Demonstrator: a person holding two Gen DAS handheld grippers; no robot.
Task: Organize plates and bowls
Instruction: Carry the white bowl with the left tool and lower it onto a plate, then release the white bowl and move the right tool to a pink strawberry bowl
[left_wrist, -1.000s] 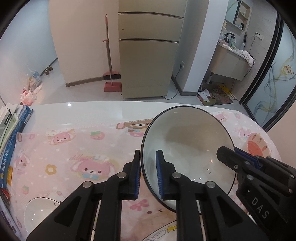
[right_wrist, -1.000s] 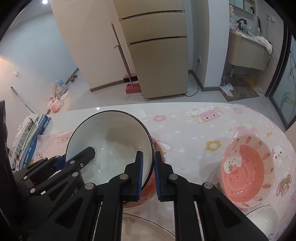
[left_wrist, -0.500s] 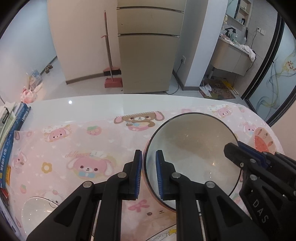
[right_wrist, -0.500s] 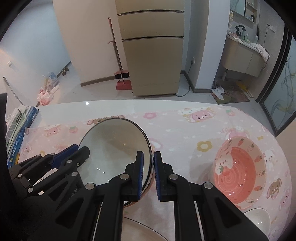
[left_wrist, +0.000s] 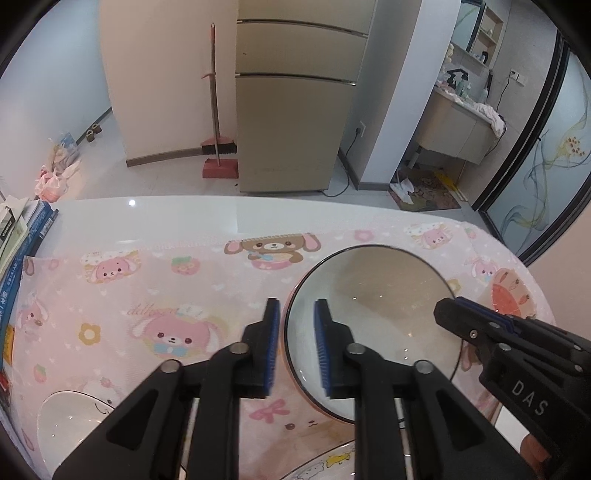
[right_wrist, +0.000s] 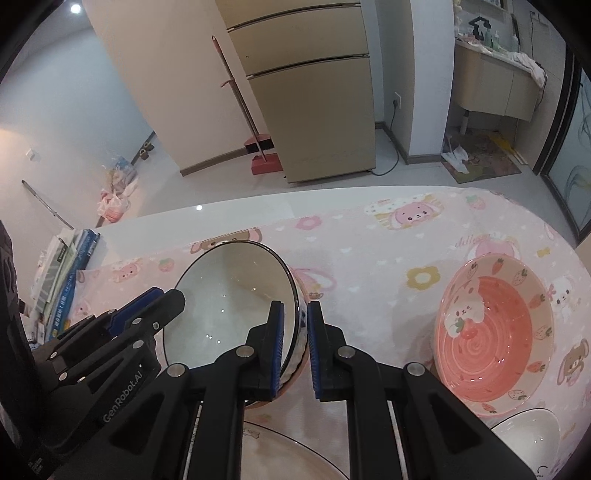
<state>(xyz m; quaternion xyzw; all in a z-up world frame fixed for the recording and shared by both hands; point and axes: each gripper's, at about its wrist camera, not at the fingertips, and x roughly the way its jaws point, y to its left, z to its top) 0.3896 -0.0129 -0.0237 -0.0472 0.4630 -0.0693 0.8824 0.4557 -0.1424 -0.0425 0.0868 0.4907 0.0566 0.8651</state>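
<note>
The white bowl's (left_wrist: 373, 325) rim sits between both grippers' parted jaws — left gripper (left_wrist: 297, 347), right gripper (right_wrist: 295, 347) — neither clamping it.

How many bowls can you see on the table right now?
3, maybe more out of frame. The black-rimmed bowl sits between both grippers, seemingly nested on a pink one. The pink strawberry bowl is to its right. A small white bowl sits at the near right edge.
</note>
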